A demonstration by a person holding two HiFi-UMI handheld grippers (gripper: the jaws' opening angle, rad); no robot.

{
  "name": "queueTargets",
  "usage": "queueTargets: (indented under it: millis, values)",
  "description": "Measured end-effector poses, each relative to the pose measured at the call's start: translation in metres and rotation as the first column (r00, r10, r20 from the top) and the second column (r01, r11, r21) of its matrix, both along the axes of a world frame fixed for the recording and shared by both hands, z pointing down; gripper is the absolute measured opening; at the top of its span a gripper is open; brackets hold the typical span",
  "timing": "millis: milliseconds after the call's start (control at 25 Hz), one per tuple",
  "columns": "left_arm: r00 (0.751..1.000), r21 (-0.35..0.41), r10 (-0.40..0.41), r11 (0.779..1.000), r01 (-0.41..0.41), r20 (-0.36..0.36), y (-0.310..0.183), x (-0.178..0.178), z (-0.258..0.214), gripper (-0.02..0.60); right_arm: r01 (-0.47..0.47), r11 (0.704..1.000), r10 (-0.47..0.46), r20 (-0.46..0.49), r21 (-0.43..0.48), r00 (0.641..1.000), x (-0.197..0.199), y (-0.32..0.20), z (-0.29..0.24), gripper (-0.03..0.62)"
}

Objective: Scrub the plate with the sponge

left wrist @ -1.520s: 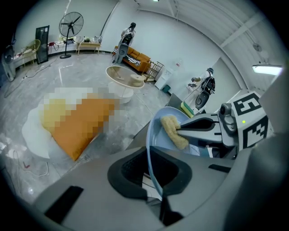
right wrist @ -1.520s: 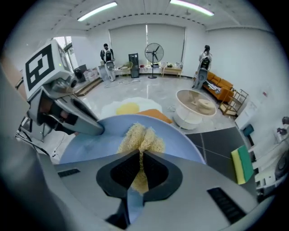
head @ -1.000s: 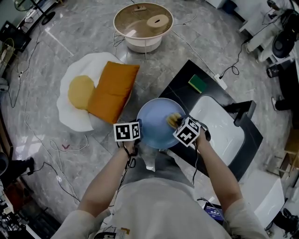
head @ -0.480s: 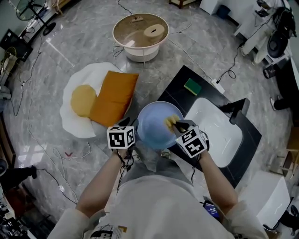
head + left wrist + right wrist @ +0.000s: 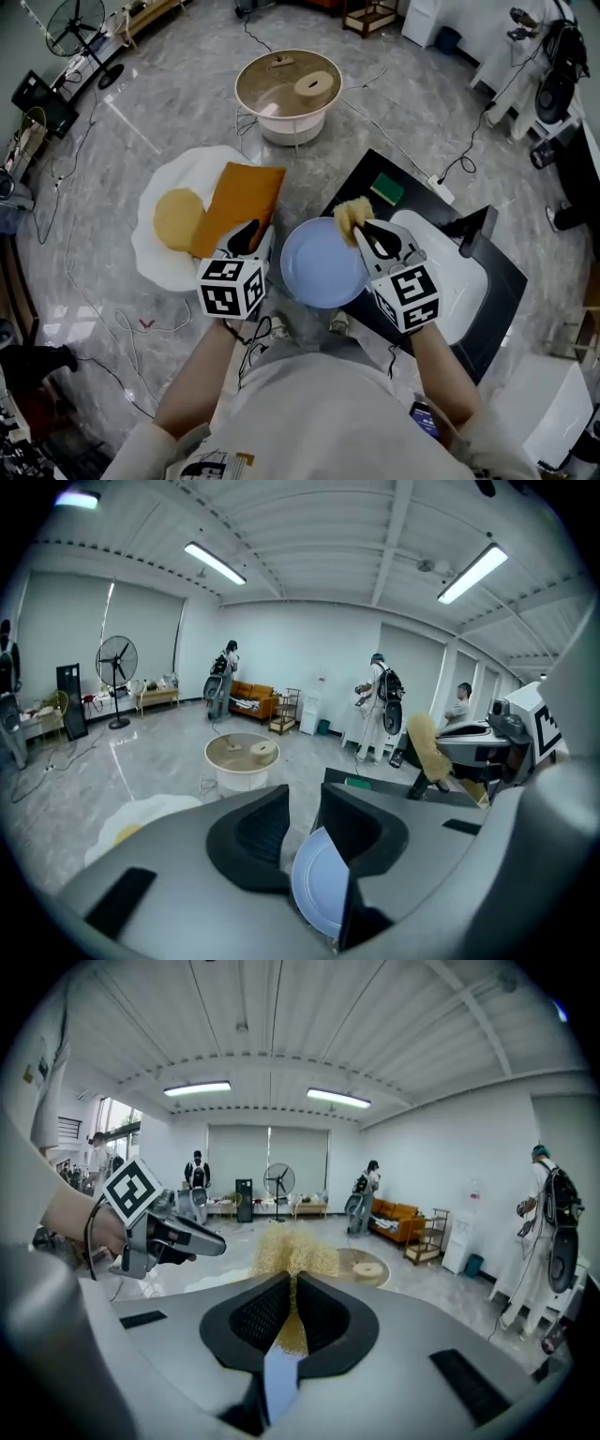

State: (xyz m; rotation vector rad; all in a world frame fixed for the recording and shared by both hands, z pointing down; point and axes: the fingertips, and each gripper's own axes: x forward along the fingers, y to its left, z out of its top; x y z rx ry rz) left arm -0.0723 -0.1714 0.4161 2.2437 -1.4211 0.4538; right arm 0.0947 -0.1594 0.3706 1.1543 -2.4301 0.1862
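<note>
A light blue plate lies flat below my hands at the near corner of the black counter. It also shows low between the jaws as the plate and as a blue sliver of plate. My left gripper hangs left of the plate, clear of its rim. The left gripper has just been closing its jaws, which stand apart with nothing between the pads. My right gripper is shut on a fuzzy yellow sponge, raised over the plate's far right edge. The sponge bulges out past the right gripper.
A green sponge lies on the black counter beside a white sink basin with a dark faucet. On the floor to the left lie a white egg-shaped cushion and an orange pillow. A round wooden-topped table stands beyond, with loose cables nearby.
Both grippers have risen towards the camera. The left one let go of the plate's left rim. The right one lifted the sponge off the plate's face.
</note>
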Motion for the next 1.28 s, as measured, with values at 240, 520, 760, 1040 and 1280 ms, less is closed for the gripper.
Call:
queueTargets:
  millis: [240,520,760,1040,1280]
  values:
    - [0.983,0.286,-0.010,0.957,-0.044,0.185,-0.006,-0.001,-0.084,0.095,0.000,0.987,-0.014,0.082,0.161,0.997,0.001,-0.001,-0.077,0.044]
    - [0.993,0.447,-0.029,0.894,-0.026,0.117,-0.001,-0.002,-0.158,0.071,-0.026,0.941,-0.015,0.116,0.336,0.993,0.007,0.009,-0.155,0.044]
    - [0.992,0.581,-0.073,0.814,0.000,0.102,0.006,-0.015,-0.206,0.058,-0.026,0.914,-0.038,0.151,0.405,0.988,0.004,0.023,-0.194,0.044]
    - [0.983,0.672,-0.091,0.740,-0.039,0.157,0.025,-0.017,-0.239,0.040,-0.004,0.903,-0.092,0.203,0.429,0.975,-0.001,0.046,-0.218,0.044]
    - [0.984,0.681,-0.096,0.732,-0.030,0.148,0.037,-0.015,-0.243,0.032,-0.002,0.902,-0.110,0.236,0.431,0.966,-0.007,0.054,-0.219,0.044]
